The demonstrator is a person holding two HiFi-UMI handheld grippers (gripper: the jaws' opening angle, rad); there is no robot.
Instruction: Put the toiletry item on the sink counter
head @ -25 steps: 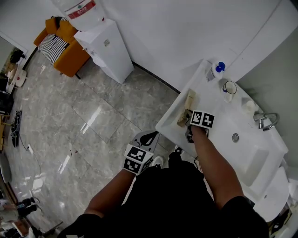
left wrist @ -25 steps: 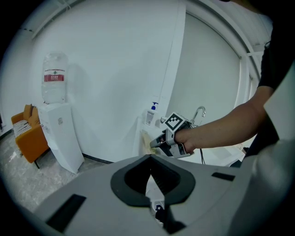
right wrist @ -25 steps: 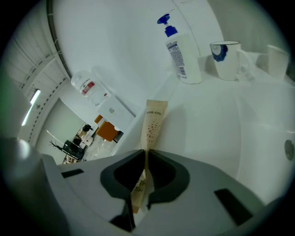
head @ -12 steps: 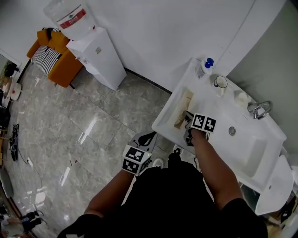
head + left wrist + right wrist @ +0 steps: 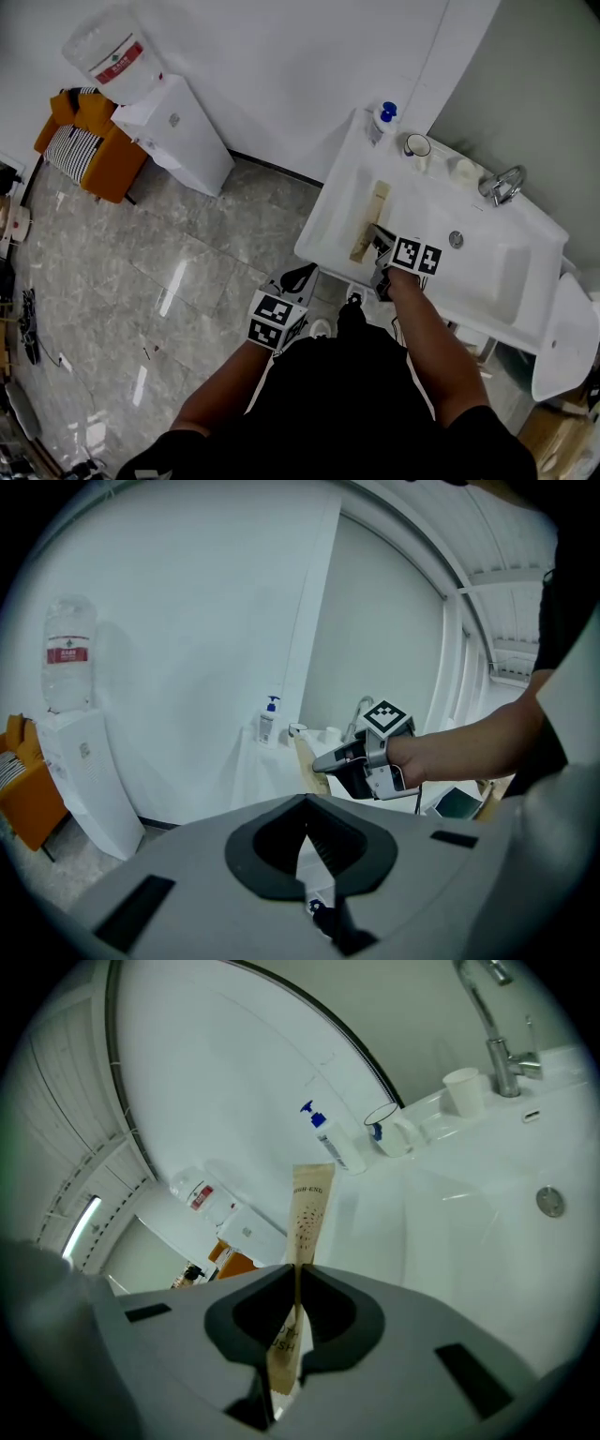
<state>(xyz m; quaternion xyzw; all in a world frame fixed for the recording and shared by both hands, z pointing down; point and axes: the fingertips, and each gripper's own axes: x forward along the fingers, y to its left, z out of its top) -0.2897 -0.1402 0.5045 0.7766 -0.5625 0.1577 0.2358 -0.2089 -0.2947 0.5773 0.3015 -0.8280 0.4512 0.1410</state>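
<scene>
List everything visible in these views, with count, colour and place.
sink counter: one, white, against the wall at right
faucet: one, metal, behind the basin
pump bottle: one, white with blue top, counter's back corner
dark-rimmed cup: one, beside the pump bottle
white cup: one, beside the faucet
toiletry packet: one, beige, over the counter
water dispenser: one, white, bottle on top, by the wall at left
sofa: one, orange, striped cushion, far left
floor: grey glossy tiles
forearms: two, bare
left gripper: one, grey, shut, empty, in front of the body
right gripper: one, grey, jaws just closed further, clamped on the toiletry packet
</scene>
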